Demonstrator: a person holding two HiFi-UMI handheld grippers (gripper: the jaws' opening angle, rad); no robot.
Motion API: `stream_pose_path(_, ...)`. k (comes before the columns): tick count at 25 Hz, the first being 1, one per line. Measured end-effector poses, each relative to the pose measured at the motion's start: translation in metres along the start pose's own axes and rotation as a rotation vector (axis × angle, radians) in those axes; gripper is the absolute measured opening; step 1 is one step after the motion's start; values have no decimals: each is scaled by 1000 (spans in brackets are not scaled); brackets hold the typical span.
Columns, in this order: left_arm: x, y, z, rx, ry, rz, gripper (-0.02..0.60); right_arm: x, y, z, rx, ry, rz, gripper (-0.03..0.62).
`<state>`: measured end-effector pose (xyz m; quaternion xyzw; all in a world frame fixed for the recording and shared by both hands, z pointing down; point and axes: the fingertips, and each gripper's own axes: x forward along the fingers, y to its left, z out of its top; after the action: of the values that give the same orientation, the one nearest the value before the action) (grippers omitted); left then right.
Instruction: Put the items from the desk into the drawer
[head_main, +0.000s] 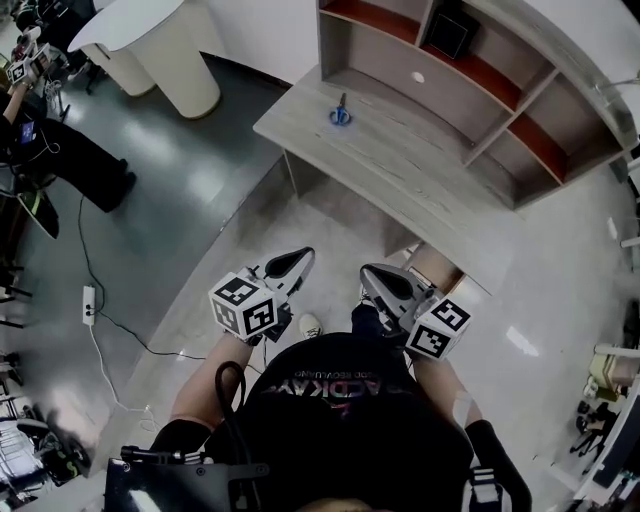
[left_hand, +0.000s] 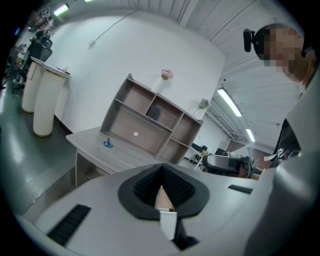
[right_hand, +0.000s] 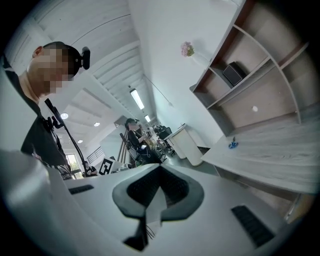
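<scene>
A small blue item (head_main: 340, 115) lies alone on the grey wooden desk (head_main: 420, 180), in front of its shelf unit. It also shows as a small blue item (left_hand: 107, 144) in the left gripper view and far off as a blue item (right_hand: 233, 145) in the right gripper view. Under the desk's near edge, a light-brown open drawer (head_main: 438, 266) shows in part. My left gripper (head_main: 299, 259) and right gripper (head_main: 371, 276) are held side by side close to my body, well short of the desk. Both are shut and empty, the left gripper (left_hand: 161, 168) and the right gripper (right_hand: 160, 170) each with jaws meeting.
The shelf unit (head_main: 520, 110) holds a black box (head_main: 450, 30). A white round counter (head_main: 165, 50) stands at the far left. A power strip (head_main: 88, 304) with cables lies on the floor. A person (head_main: 70, 150) sits at the left, and an office chair (left_hand: 227, 163) is to the right.
</scene>
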<state>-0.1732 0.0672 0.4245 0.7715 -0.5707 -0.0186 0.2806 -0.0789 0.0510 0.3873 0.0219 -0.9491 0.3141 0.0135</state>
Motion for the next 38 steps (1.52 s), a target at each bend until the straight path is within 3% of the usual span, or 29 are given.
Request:
stream_pose_path(9, 8, 32, 42, 57, -18, 119, 11, 29, -6, 36, -19, 10, 87, 15)
stream_pose_path(15, 69, 58, 60, 43, -26, 207, 11, 6, -59, 70, -25, 28, 94, 15)
stream_pose_path(23, 123, 112, 69, 49, 28, 339, 11, -5, -109, 76, 15, 52, 91, 15)
stream_pose_path(29, 147, 138, 75, 58, 93, 364, 12, -13, -118, 81, 47, 31, 58, 15)
stream_pose_path(35, 177, 168, 79, 57, 165, 352, 12, -15, -131, 91, 71, -28, -37, 15)
stream_pose_path(38, 195, 182, 78, 60, 210, 347, 51, -20, -133, 95, 70, -51, -83, 15)
